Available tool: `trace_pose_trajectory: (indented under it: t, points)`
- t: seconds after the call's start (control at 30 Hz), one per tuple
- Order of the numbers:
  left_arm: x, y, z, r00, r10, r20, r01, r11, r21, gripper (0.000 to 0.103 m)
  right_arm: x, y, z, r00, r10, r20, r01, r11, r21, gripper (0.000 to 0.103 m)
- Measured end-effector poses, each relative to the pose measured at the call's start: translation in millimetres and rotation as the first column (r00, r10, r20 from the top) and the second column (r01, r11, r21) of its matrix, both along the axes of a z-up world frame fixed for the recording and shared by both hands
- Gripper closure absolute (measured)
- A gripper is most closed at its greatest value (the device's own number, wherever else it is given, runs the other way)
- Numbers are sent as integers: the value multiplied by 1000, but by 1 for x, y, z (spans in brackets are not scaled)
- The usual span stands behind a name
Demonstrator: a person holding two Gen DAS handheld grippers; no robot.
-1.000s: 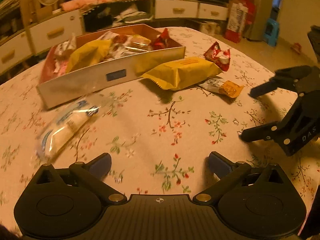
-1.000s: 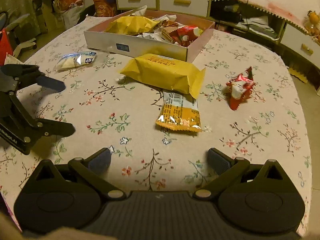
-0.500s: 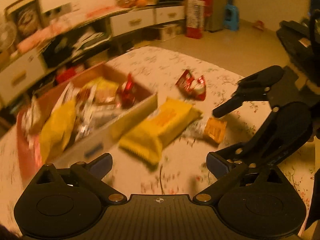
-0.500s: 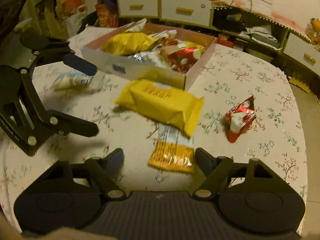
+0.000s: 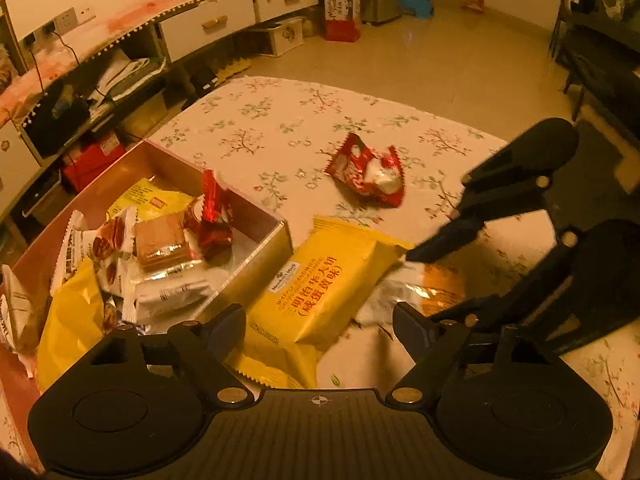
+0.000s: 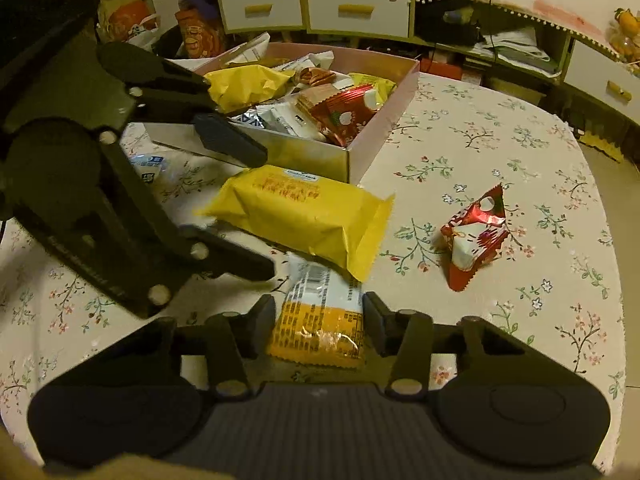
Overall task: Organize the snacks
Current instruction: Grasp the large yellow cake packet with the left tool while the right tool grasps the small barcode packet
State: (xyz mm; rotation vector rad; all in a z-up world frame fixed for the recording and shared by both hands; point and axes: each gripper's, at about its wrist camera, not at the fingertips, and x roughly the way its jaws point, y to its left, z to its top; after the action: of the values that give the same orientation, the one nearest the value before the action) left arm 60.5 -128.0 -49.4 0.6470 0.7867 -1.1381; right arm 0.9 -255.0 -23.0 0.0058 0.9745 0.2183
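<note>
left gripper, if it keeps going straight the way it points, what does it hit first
Probably the big yellow packet: it lies between the left gripper's open fingers, beside the box. Depth is hard to judge.

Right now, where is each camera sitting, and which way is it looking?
Left wrist camera: rides the left gripper, looking down over its fingers at the yellow packet and snack box; the right gripper reaches in.
Right wrist camera: rides the right gripper, looking down at the orange-and-white packet between its closing fingers; the left gripper shows.
Both see the yellow packet, box and red packet.
</note>
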Motion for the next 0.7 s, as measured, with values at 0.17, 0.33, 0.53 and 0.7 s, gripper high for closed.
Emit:
trace_pose_trajectory:
  t: [0.17, 0.33, 0.53, 0.7]
  points:
    - [4, -6, -2, 1000, 31, -4, -31, 999, 19, 41, 2, -2, 1, 1000, 6, -11, -6, 1000, 4, 63]
    - [-3, -3, -3, 998, 52, 34, -53, 998, 37, 63, 2, 1, 1, 1000, 16, -15, -17, 1000, -23, 63]
    - [-18, 10, -1, 995, 82, 49, -84, 996, 39, 68, 2, 1, 4, 1000, 13, -19, -14, 999, -32, 64]
    - [-28, 27, 2, 992, 121, 37, -123, 991, 56, 68, 1, 3, 5, 1000, 24, -19, -25, 999, -47, 64]
